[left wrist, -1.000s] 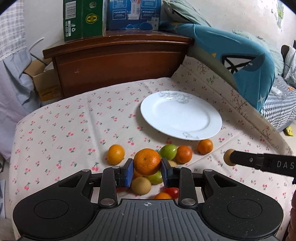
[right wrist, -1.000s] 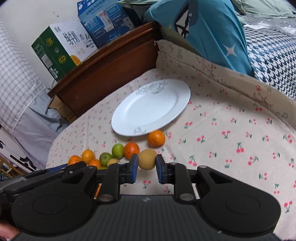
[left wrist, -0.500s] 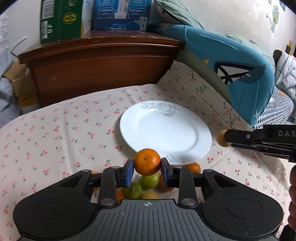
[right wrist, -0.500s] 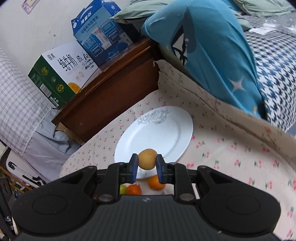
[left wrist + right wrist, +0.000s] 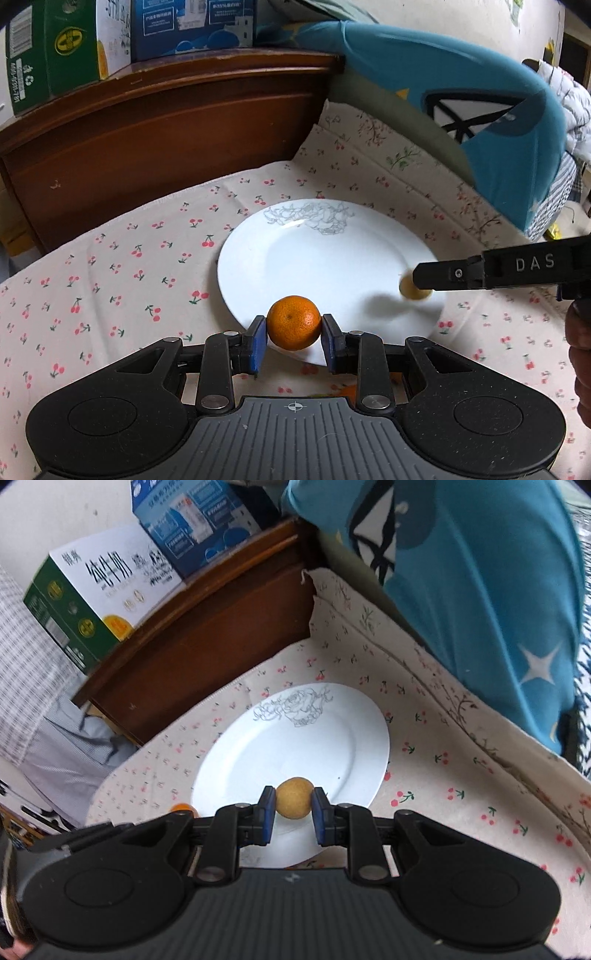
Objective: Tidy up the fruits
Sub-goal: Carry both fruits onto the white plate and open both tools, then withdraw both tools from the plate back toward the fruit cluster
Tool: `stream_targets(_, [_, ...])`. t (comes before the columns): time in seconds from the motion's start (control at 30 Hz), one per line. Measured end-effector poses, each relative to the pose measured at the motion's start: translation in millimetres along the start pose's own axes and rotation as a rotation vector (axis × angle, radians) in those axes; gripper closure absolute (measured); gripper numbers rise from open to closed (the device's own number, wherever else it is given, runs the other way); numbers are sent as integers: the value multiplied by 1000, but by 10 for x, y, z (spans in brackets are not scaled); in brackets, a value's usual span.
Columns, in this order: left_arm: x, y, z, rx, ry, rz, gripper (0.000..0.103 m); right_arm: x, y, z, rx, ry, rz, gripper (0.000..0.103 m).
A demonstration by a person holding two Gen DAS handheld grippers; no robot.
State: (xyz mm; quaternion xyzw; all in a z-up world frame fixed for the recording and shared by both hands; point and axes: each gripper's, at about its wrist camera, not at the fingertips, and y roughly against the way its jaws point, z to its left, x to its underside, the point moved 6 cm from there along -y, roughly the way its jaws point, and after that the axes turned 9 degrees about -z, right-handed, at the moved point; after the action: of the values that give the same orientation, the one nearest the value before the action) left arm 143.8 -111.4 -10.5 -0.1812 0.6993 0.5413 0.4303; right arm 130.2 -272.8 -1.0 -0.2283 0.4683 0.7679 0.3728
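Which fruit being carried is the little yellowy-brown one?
The small round tan fruit pinched in the right hand-held gripper above the white plate. The left hand-held gripper holds a bigger, bright orange mandarin.

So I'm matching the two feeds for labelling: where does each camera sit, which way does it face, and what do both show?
Left wrist: on the left gripper, looking along its fingers down at the white plate; its pads clamp an orange. The right gripper enters from the right.
Right wrist: on the right gripper, facing the same plate from the other side; it grips a tan round fruit.
Shared: the plate, the cherry-print cloth, the wooden headboard, the blue pillow.
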Motion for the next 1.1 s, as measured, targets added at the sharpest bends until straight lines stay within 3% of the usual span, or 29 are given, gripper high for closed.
stream_targets(0.23, [54,-108,80,-31,-11,-8,72,-41,-71,3,19,17,-2,77])
stream_targets(0.5, [56,-130,216,-75,37,-2,71,-127,-22,-289,228,32,-38,77])
stream_targets(0.67, [57,-95,252,-91,62,-4,70,-52,-174,-377,164,-52,26,79])
stream_targets(1.1, [162,-20,428,-165,97,15,70,85,-365,-106,85,60,73,78])
